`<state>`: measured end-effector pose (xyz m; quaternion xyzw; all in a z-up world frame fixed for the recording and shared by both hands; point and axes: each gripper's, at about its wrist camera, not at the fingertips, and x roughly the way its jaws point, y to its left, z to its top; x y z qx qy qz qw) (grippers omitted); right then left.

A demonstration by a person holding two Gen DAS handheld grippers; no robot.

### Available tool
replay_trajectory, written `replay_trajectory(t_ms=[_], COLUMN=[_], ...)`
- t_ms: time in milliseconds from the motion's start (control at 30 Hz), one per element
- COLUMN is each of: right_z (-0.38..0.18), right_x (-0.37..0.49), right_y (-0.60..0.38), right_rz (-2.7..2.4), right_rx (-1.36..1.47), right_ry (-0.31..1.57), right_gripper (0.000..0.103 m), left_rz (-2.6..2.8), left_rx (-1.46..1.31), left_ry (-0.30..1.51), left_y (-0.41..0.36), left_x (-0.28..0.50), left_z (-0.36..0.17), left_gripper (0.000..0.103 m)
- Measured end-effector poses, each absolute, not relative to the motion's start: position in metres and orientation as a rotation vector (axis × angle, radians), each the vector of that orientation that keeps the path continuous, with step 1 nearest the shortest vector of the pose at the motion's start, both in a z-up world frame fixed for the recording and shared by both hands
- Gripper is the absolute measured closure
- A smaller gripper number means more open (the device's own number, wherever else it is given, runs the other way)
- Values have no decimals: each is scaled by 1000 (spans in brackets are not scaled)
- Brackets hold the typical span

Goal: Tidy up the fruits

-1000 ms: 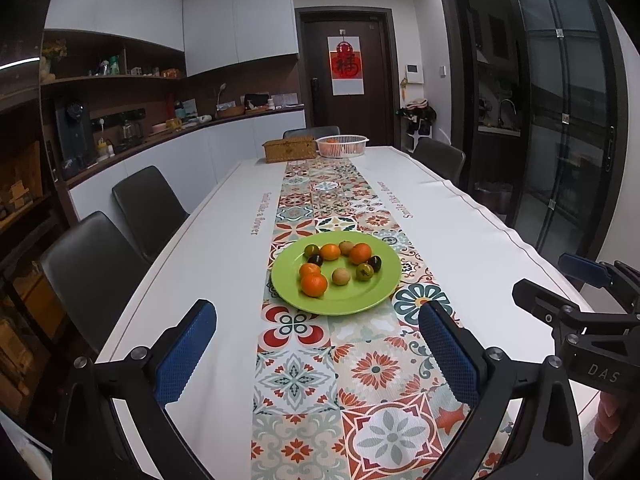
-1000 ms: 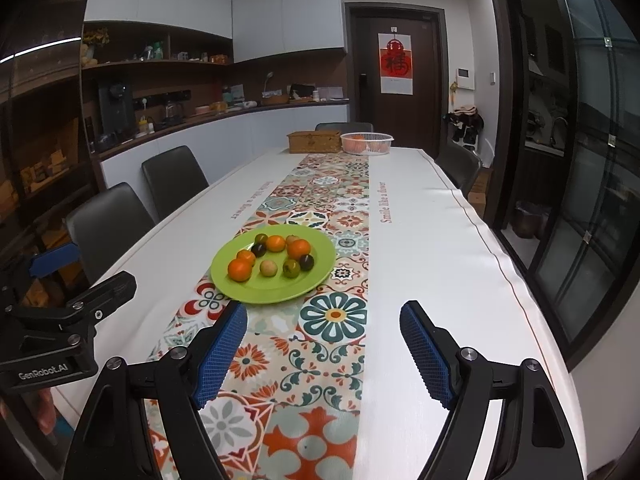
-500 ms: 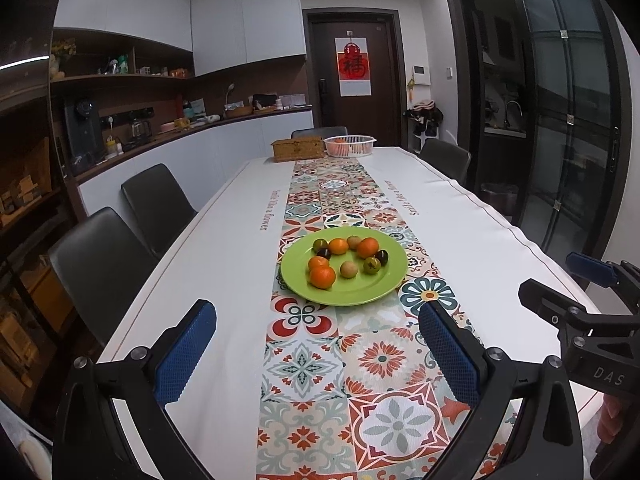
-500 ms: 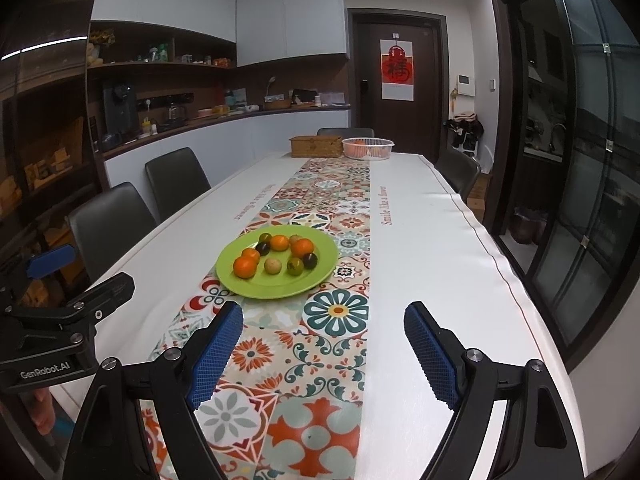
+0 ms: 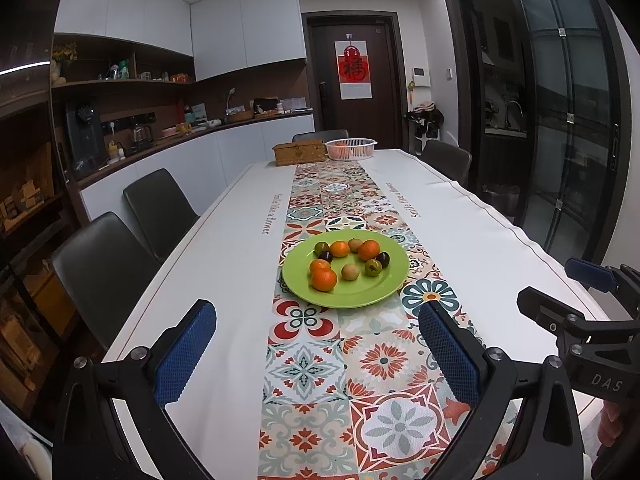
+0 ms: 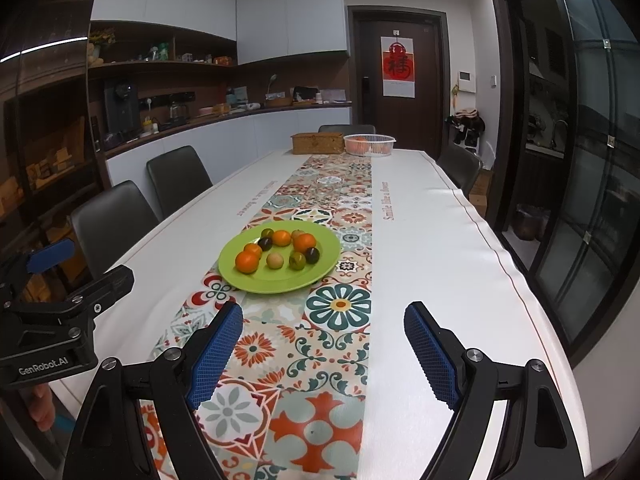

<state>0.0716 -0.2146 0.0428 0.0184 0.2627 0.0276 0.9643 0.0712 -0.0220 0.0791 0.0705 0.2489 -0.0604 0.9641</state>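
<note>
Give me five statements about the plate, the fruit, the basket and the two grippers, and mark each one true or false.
1. The fruit sits on a green plate. True.
2. The left gripper holds an orange. False: its jaws are open and empty.
3. A white basket stands at the far end of the table. True.
4. The right gripper is shut. False: it is open, nothing between its jaws.
5. The plate rests on the patterned runner. True.
</note>
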Motion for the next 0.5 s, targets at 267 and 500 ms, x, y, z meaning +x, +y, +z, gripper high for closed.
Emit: replay_trajectory(t_ms=[267,500], right_z=[41,39], right_x=[71,71], right_y=[-217,-216], right_rz=[56,59], right_rx=[35,32], right_ry=[540,546], right_gripper=[19,19], left_rz=[-120,-123], left_rx=[145,136], left_ry=[508,513], left_y=[-22,-21], left_x=[74,74], left_z=[75,72], left_gripper=[0,0])
